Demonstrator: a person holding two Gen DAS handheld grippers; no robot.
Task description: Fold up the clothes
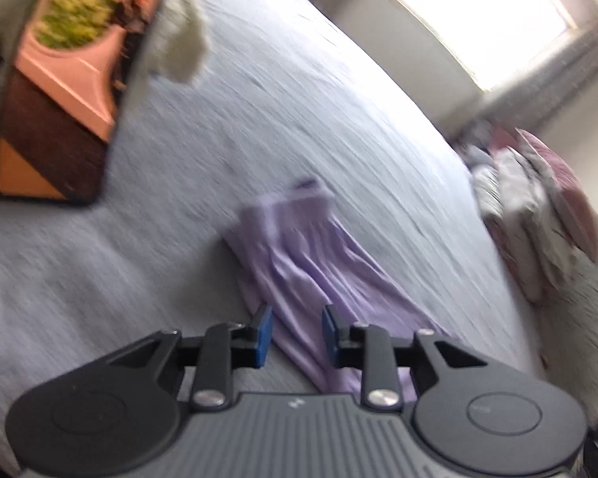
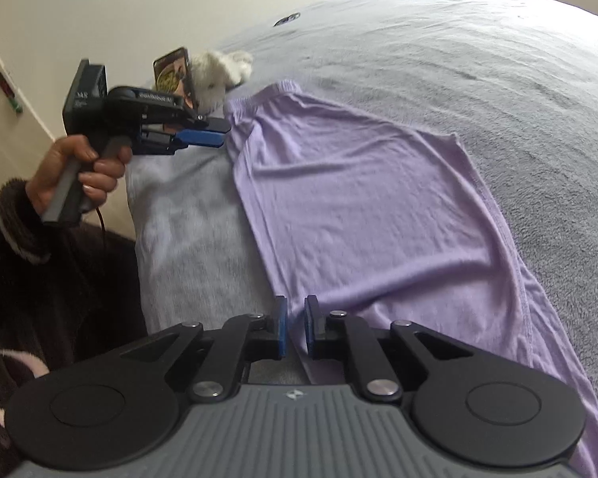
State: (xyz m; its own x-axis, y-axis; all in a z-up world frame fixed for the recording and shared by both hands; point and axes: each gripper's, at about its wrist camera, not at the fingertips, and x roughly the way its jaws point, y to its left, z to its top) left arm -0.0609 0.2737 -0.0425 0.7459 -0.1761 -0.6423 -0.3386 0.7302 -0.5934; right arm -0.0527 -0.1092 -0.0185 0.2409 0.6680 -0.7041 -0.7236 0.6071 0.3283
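Observation:
A lilac garment [image 2: 362,207] lies flat on a grey bed cover [image 2: 478,59], its waistband toward the far left; it also shows in the blurred left wrist view [image 1: 299,263]. My left gripper [image 1: 295,332] is open above the garment, with cloth showing between its blue pads. In the right wrist view the left gripper [image 2: 219,133] hovers by the waistband corner. My right gripper [image 2: 295,330] sits at the garment's near edge, jaws narrowly apart with a strip of lilac cloth between the pads [image 2: 281,330].
A white plush toy [image 2: 219,71] and a printed box [image 2: 171,71] lie at the bed's left side, the box also in the left wrist view [image 1: 67,79]. Crumpled bedding and pink pillows [image 1: 538,207] pile at the far end under a window [image 1: 478,12].

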